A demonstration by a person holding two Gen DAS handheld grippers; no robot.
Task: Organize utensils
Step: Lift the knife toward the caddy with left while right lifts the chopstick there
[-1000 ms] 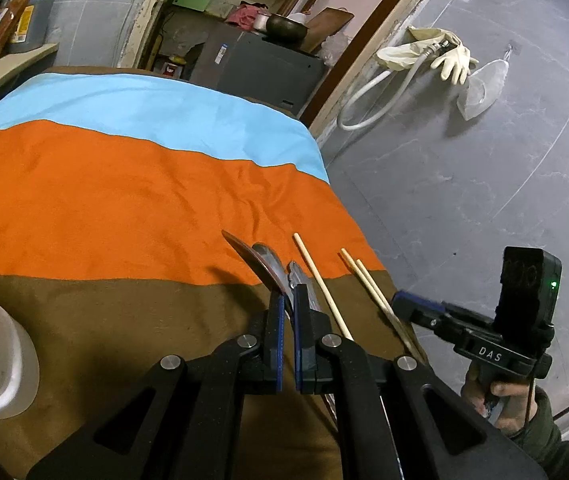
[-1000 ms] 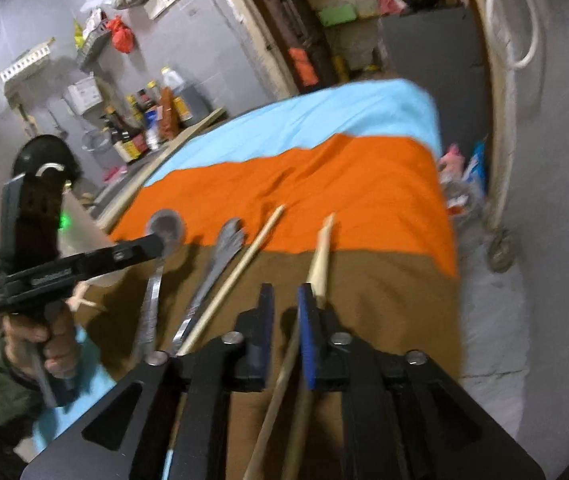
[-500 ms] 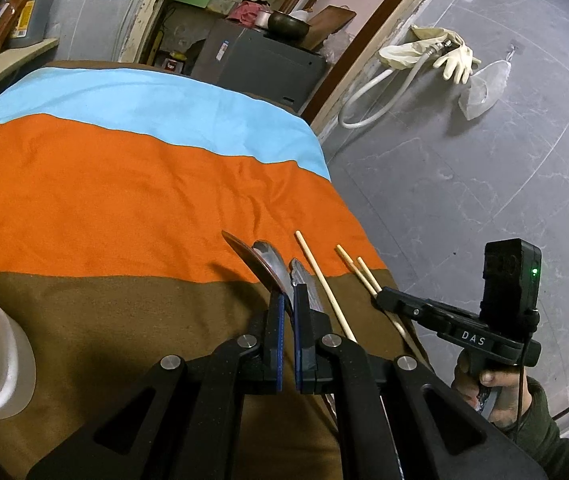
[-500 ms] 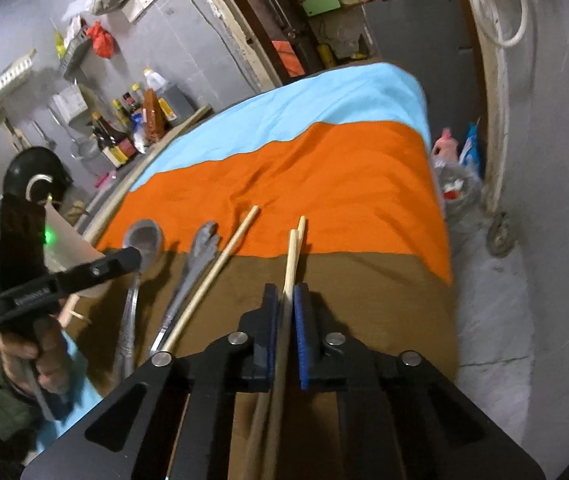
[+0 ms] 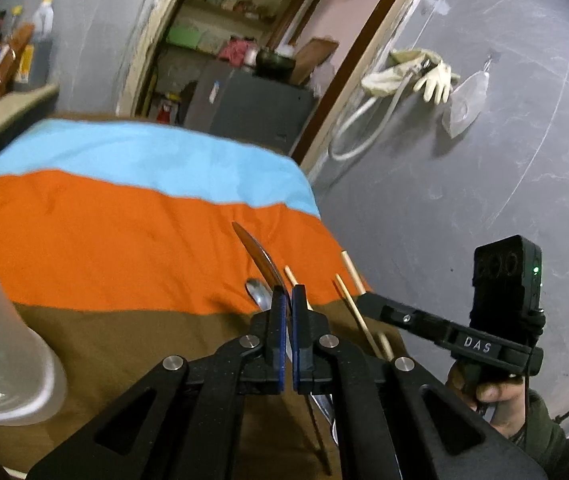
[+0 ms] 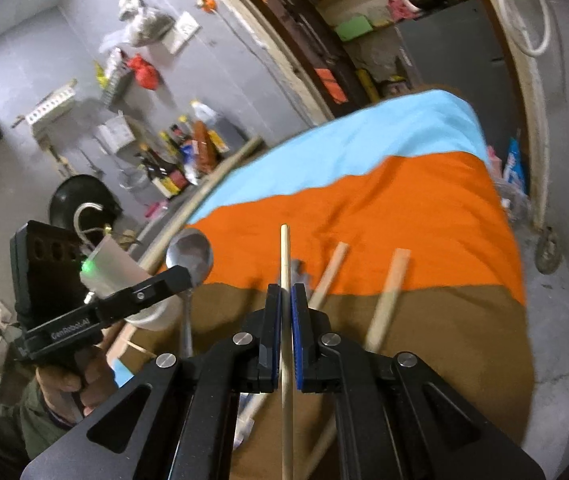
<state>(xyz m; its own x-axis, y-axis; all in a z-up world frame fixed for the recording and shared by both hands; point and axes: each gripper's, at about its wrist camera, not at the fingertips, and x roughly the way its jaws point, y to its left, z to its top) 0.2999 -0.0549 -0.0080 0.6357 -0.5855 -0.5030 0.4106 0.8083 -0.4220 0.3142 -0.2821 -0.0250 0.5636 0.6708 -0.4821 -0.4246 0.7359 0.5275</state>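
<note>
Steel first: my left tool (image 5: 287, 300) is clamped on a spoon (image 5: 258, 254), its bowl raised edge-on above the striped cloth (image 5: 124, 240) that covers the surface. A second metal utensil (image 5: 256, 294) lies on the cloth just under it (spoon or fork, I cannot tell from this side). To the right, the left camera shows my right tool (image 5: 364, 301) from the side, with a hand (image 5: 484, 394) on its grip and pale chopsticks (image 5: 354, 276) near its tip. Only this view catches the translucent white container (image 5: 0, 340) at the near left.

The right camera gives what the left one hides: my right tool (image 6: 286, 300) is pinched narrow on a single chopstick (image 6: 285, 264), which runs straight up between the blue pads. Two more chopsticks (image 6: 330, 272) lie blurred on the cloth (image 6: 404, 208) to its right, apart from each other. On the left, the left tool (image 6: 176, 276) is in side view, and the spoon (image 6: 189, 258) shows its round bowl face-on.
</note>
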